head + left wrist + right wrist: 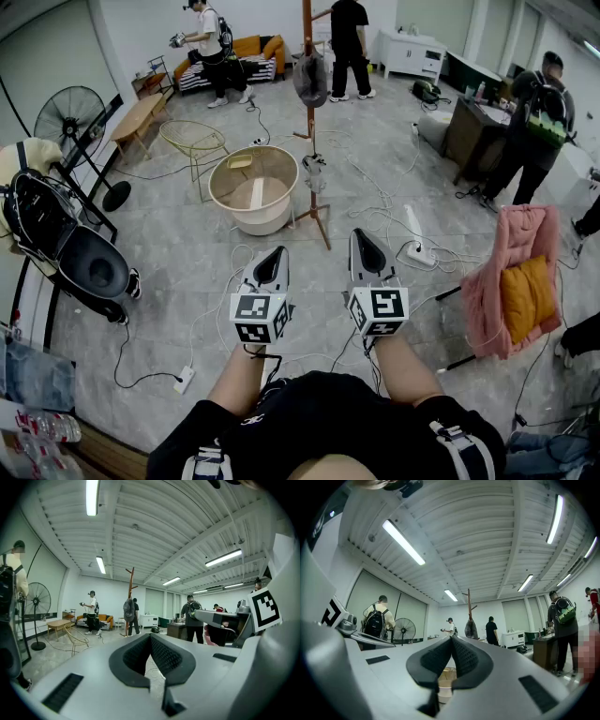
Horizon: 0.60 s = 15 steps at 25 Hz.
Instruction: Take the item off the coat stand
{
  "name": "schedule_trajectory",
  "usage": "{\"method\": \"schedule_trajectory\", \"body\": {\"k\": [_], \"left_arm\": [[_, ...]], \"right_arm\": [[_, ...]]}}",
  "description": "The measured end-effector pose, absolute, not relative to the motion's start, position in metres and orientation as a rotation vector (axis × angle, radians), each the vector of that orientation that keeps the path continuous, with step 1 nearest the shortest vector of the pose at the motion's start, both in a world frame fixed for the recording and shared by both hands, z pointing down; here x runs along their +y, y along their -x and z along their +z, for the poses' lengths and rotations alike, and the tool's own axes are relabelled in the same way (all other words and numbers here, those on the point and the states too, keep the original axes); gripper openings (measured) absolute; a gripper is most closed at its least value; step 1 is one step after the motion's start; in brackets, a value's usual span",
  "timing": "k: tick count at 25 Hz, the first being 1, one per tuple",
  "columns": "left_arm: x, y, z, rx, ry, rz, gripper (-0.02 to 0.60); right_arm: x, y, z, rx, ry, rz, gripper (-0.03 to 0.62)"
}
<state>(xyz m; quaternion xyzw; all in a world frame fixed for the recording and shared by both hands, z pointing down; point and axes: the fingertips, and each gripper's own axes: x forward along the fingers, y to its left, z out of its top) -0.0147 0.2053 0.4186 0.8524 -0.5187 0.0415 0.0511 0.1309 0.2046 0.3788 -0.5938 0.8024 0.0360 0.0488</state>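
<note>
The grey item [310,80] hangs high on the wooden coat stand [314,141], draped against the pole and well apart from both claws. It looks soft and slack, so the sound way to free it is probably to lift it up past its peg before drawing it away — a straight pull would likely tip the stand on its thin legs.

The left claw [278,251] and right claw [358,234] are held side by side close to the person's body, each with its jaws pressed together and nothing between them. They'll have to open before any grasp.

Getting there takes some care. A big round tub [267,223] sits just beside the stand's feet on the left, and loose cables [375,202] trail over the floor to the right, near a power strip [417,246]. The clearest path seems straight ahead, between tub and cables — the pink chair [483,300] stands well off to the right.
</note>
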Motion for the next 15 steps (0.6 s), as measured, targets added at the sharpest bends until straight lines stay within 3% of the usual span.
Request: {"method": "schedule_trajectory", "body": {"k": [15], "left_arm": [[0.192,0.045,0.419,-1.563,-2.611,0.123,0.015]], "right_arm": [[0.192,-0.091,0.376,2.432,1.74,0.095,0.015]]}}
